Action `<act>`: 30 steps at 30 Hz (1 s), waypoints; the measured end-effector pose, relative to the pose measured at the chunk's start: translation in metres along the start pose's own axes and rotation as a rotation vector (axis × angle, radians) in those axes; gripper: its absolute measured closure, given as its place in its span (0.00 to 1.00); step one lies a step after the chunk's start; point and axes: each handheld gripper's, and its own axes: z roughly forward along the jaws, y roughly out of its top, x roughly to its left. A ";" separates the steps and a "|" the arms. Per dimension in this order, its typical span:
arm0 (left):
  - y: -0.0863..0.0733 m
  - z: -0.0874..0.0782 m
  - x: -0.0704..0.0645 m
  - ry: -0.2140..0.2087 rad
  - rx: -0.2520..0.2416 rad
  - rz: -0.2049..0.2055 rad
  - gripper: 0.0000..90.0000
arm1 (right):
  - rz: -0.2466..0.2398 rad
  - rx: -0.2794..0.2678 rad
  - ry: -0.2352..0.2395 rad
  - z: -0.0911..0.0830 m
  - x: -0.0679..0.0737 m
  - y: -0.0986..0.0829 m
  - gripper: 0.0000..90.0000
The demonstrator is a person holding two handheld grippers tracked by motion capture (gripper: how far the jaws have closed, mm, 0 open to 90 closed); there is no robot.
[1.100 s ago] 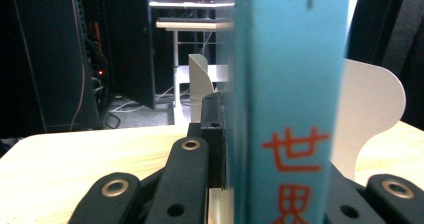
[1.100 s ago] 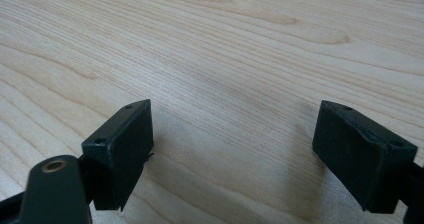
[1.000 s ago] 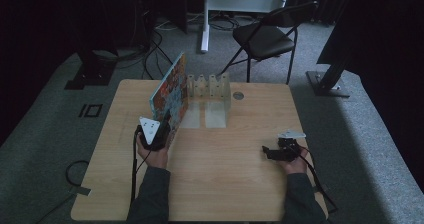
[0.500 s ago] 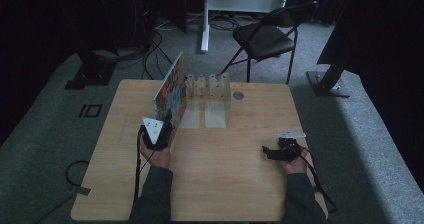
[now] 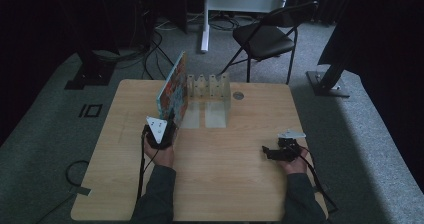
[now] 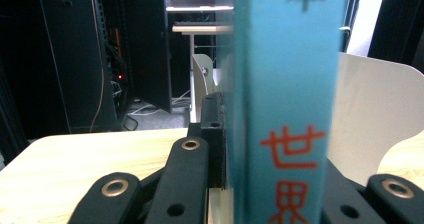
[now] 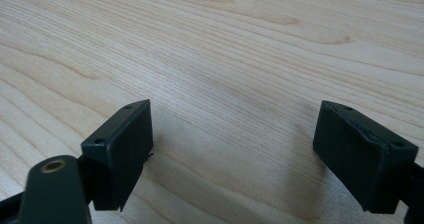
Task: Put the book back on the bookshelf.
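We see the left gripper (image 5: 167,126) closed on the lower near end of a book (image 5: 172,88). The book stands on edge, upright, at the left end of the white rack (image 5: 209,86), towards the far side of the table (image 5: 230,194). From above, its colourful cover faces left and its far end reaches the rack's first divider; whether they touch, we cannot tell.

In the left gripper view, the teal spine (image 6: 287,109) rises straight up between the jaws, with red characters printed on the lower part. The black pad (image 6: 214,139) on the left presses flat against the book. A white rack divider (image 6: 380,124) shows just behind and to the right of the spine.

The right gripper (image 5: 270,152) lies low over the table's right side, well apart from the book and rack, pointing left. In the right gripper view (image 7: 235,149), its jaws stand wide apart with bare wood grain between them; it holds nothing.

A folding chair (image 5: 265,36) stands on the floor beyond the table.
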 end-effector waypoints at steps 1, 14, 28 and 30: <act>0.000 0.000 -0.001 0.002 -0.001 -0.001 0.90 | 0.000 0.000 0.000 0.000 0.000 0.000 0.18; 0.000 0.003 -0.004 0.004 -0.005 0.007 0.90 | 0.000 0.000 0.000 0.000 0.000 0.000 0.18; -0.005 0.000 -0.006 0.006 -0.004 0.018 0.89 | -0.002 0.000 0.001 0.000 0.000 0.000 0.18; -0.006 -0.001 -0.006 0.007 -0.004 0.016 0.89 | -0.001 0.000 0.000 0.000 0.000 0.000 0.18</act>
